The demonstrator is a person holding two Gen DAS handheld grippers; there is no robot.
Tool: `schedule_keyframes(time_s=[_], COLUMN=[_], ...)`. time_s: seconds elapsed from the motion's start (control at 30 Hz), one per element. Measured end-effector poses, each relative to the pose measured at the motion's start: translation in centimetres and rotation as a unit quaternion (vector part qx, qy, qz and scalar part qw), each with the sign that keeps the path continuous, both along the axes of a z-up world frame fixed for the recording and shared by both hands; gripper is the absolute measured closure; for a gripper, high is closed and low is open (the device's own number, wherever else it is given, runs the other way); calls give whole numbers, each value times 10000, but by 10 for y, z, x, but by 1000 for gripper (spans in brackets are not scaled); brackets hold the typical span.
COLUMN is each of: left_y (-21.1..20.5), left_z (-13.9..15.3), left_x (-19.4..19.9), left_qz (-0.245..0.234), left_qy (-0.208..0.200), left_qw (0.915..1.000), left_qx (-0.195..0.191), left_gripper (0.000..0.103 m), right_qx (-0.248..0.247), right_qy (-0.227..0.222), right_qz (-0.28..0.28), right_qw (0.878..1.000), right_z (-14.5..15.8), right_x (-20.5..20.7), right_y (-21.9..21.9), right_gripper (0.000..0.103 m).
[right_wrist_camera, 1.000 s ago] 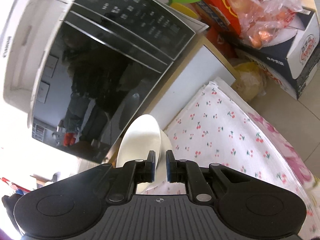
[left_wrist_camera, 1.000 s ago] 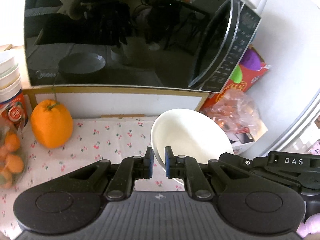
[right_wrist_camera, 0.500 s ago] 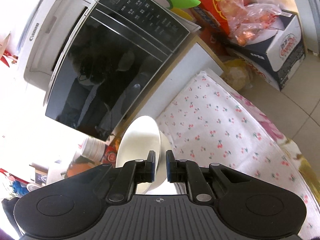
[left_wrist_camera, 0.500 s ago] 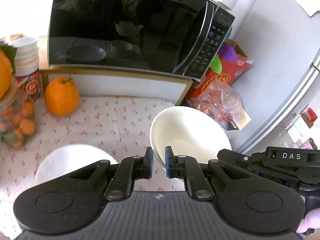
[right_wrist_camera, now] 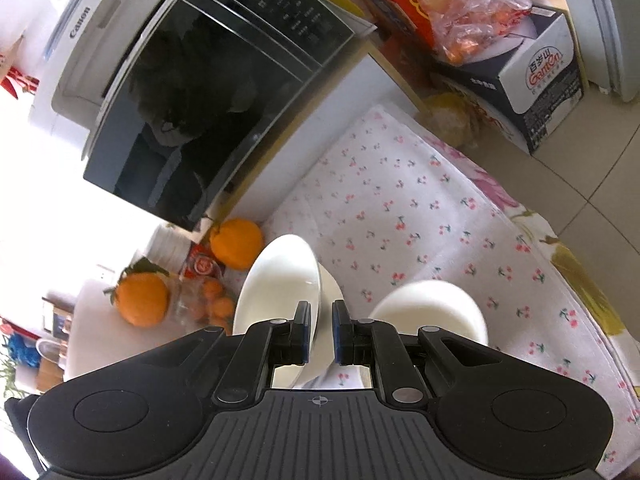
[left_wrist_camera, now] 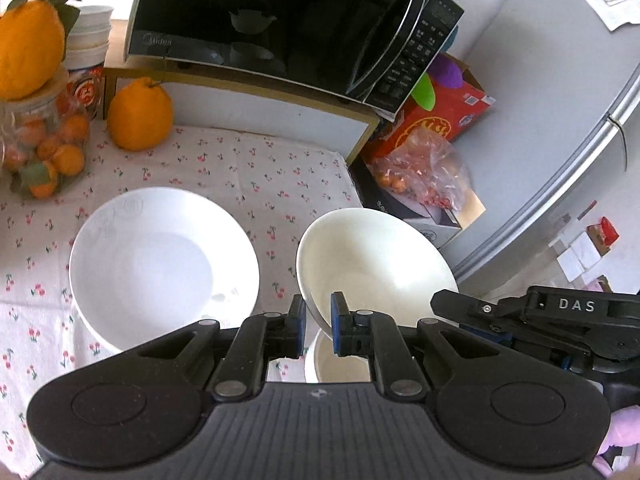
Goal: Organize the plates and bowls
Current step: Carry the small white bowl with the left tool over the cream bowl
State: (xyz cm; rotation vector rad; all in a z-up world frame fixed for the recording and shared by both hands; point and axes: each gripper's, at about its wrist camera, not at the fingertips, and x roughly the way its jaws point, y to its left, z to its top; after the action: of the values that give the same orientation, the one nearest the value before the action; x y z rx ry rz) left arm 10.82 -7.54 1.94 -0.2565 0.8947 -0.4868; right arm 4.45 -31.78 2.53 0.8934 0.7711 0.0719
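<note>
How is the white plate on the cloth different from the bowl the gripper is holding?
The plate lies flat on the cherry cloth, while the bowl is tilted, with its rim pinched in the left gripper. The plate looks bright white and the bowl looks creamier. The plate has faint swirls near its rim, but the bowl looks plain. Both are round and empty.

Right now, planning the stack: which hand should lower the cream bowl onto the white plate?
Probably left: its hand-held gripper clamps the cream bowl by the rim, with the white plate directly beside it.
</note>
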Motion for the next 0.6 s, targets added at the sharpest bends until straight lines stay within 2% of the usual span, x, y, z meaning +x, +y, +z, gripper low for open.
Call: schedule_keyframes(time_s=[0.2, 0.33, 0.5, 0.6], left_y=[0, -9, -22, -30], left_z=[-16, -23, -31, -34], left_x=[-9, -12, -20, -23], left_qz=[-15, -110, -220, -283], left_qy=[36, 20, -96, -217], left_qw=[10000, 9999, 9993, 9982], left_qx=[-82, 62, 278, 478], left_gripper=[92, 92, 91, 91], right_qx=[-180, -335, -895, -957], right_qy=[117, 218, 332, 439], right_qz=[-34, -86, -99, -133], right_qw=[9998, 9992, 9954, 9944], right_z=[-15, -20, -19, -22], right_x=[-8, -13, -15, -15], right_y=[3, 2, 8, 7], right_gripper=[91, 91, 91, 91])
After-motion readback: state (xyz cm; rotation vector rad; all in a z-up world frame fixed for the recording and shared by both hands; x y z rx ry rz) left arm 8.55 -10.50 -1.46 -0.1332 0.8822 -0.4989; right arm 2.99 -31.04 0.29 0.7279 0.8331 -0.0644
